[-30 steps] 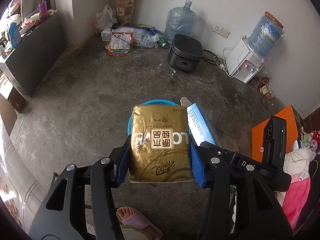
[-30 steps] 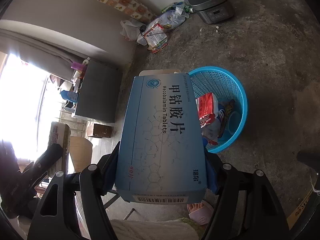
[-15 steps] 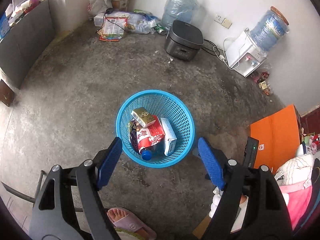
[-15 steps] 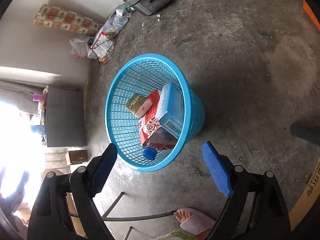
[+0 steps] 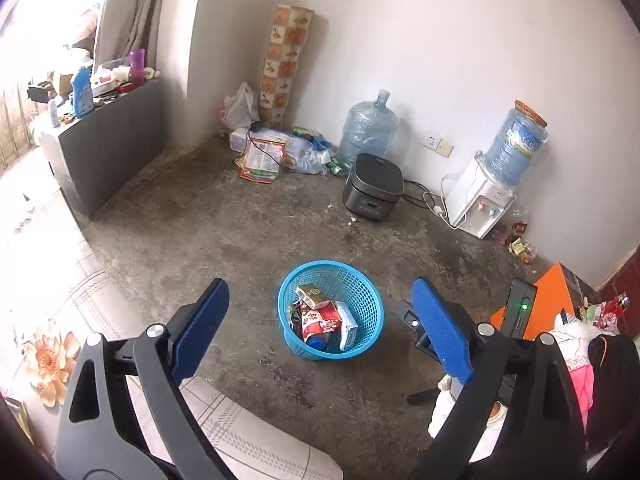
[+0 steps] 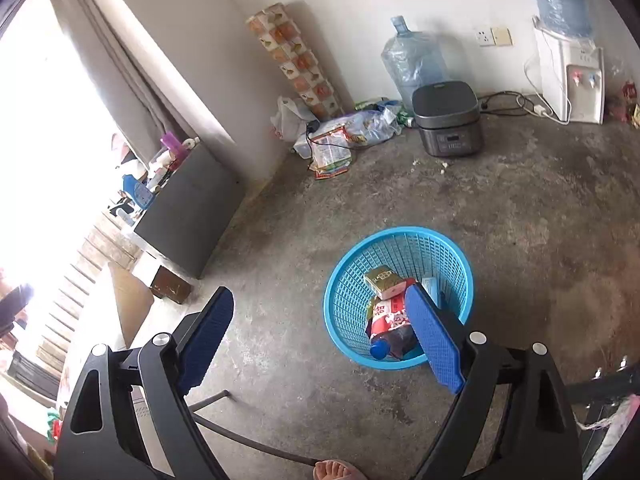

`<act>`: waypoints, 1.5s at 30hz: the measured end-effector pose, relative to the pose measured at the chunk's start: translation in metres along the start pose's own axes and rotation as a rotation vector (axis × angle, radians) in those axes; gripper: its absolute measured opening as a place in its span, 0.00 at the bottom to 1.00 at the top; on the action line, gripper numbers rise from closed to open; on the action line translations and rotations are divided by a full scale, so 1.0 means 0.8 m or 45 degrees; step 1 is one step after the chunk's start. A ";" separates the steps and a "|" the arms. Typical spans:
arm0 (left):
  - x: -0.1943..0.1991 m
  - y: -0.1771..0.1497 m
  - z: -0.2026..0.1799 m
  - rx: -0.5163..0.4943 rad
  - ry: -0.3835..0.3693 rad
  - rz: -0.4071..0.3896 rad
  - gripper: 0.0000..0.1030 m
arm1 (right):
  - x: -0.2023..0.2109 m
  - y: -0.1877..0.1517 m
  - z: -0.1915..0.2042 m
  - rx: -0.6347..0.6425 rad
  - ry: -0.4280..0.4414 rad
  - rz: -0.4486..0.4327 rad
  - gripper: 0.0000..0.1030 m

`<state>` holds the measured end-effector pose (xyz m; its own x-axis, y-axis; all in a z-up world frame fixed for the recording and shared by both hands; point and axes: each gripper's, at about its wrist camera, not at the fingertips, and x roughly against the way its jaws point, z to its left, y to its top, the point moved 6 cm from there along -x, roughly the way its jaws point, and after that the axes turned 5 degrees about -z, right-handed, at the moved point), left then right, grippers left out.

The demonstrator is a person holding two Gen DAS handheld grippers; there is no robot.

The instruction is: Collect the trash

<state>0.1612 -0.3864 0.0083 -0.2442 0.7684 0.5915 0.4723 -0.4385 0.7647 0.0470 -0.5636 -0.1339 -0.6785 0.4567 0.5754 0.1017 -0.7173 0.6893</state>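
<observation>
On the concrete floor, ahead of and below both grippers, stands the blue basket [image 5: 331, 312], already holding a gold packet [image 5: 313, 295], a red-and-white wrapper [image 5: 320, 320], a white-and-blue box [image 5: 347, 325] and a bottle with a blue cap [image 6: 379, 350]. The left gripper [image 5: 320, 332] hangs with its blue pads spread wide and nothing between them; in its view the basket sits almost dead centre between the fingers. The right gripper [image 6: 320, 332] is likewise spread and empty, but here the basket lies off to the right, partly behind the right-hand finger [image 6: 434, 340].

What remains to gather, by my judgement, is the litter [image 5: 276, 152] heaped in the far corner against the wall: printed wrappers, clear plastic bags and a white bag, just left of the big water jug [image 5: 368, 128] and the dark rice cooker [image 5: 373, 188]. From both grippers that heap lies well beyond the basket, straight ahead and slightly left. The flat printed wrapper [image 6: 330, 152] at the front edge of the pile stretches roughly away from the cameras. Neither gripper looks clearly nearer; a few more wrappers [image 5: 518, 240] lie near the water dispenser [image 5: 478, 204].
</observation>
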 end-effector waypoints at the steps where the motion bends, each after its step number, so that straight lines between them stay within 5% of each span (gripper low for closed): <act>1: 0.021 0.002 0.010 0.019 0.024 -0.039 0.88 | 0.010 0.004 0.014 0.048 0.001 -0.025 0.87; 11: 0.195 -0.025 0.110 0.183 0.292 -0.261 0.90 | 0.086 0.006 0.149 0.456 0.093 -0.180 0.94; 18: 0.296 -0.065 0.167 0.219 0.414 -0.314 0.90 | 0.125 -0.019 0.227 0.541 0.299 -0.167 0.94; 30: 0.455 -0.168 0.261 0.438 0.754 -0.436 0.90 | 0.149 -0.098 0.320 0.559 0.675 0.129 0.94; 36: 0.485 -0.218 0.296 0.542 0.828 -0.429 0.90 | 0.155 -0.138 0.367 0.600 0.775 0.256 0.93; 45: 0.493 -0.239 0.351 0.582 0.821 -0.402 0.89 | 0.137 -0.183 0.433 0.628 0.879 0.450 0.87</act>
<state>0.2123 0.1312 0.0237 -0.7911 0.3466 0.5040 0.5628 0.0895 0.8217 0.2097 -0.2264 -0.0199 -0.8167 -0.2755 0.5071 0.5770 -0.3770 0.7245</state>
